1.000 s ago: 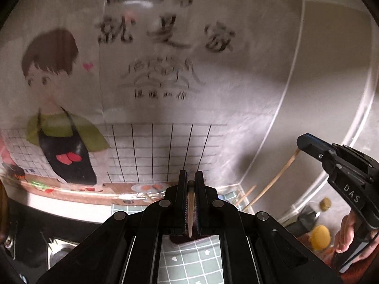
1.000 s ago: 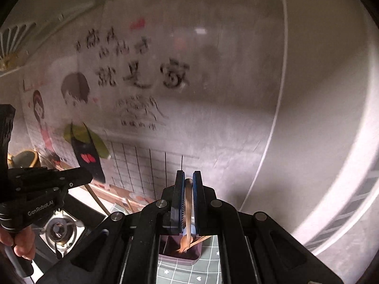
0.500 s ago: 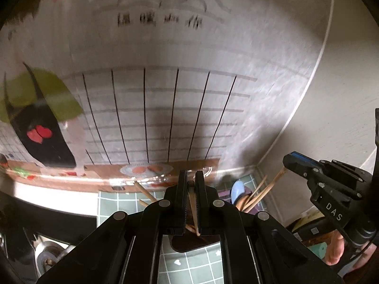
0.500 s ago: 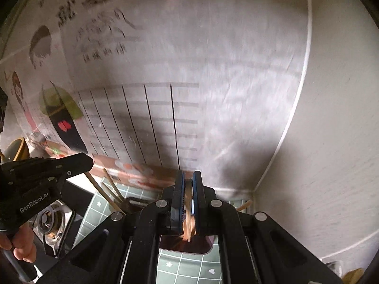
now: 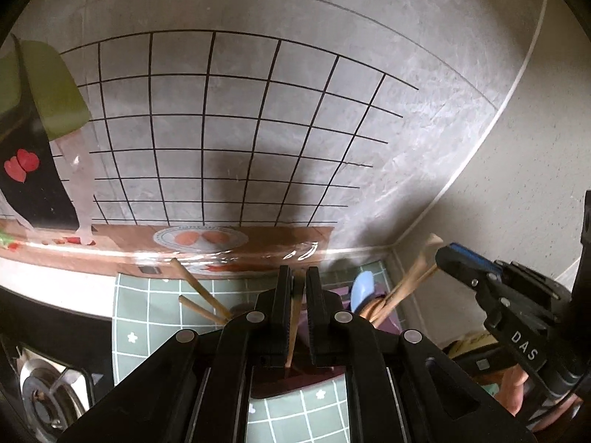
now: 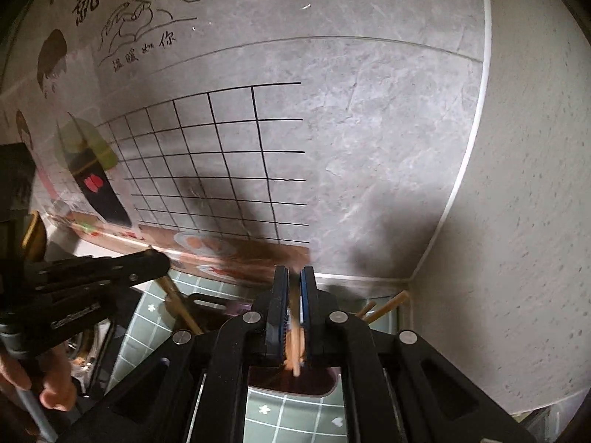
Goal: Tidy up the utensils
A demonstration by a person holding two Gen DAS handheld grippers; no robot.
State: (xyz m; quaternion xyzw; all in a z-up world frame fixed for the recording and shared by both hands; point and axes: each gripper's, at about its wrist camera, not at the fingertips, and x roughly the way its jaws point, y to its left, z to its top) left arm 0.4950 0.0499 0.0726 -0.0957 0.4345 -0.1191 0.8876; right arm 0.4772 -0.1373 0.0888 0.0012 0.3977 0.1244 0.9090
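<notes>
left wrist view has my left gripper (image 5: 298, 288) with its jaws slightly apart around a thin wooden chopstick (image 5: 292, 326), which stands between the pads; i cannot tell whether they pinch it. its lower tip sits over the dark maroon holder (image 5: 291, 382) on the green checked mat (image 5: 147, 317). two more wooden sticks (image 5: 201, 295) lean out of the holder to the left. to the right a blue spoon (image 5: 362, 289) and a bundle of wooden utensils (image 5: 410, 284) rise from the far right corner, near my right gripper (image 5: 448, 254). right wrist view shows my right gripper (image 6: 294, 288) clamped on a blurred wooden utensil (image 6: 294, 347), its lower end hanging over the maroon holder (image 6: 295, 384). my left gripper (image 6: 155, 262) reaches in from the left, with a stick (image 6: 179, 304) leaning below it. behind stands a grey wall (image 6: 369, 129) with a black grid drawing (image 6: 221, 162).
</notes>
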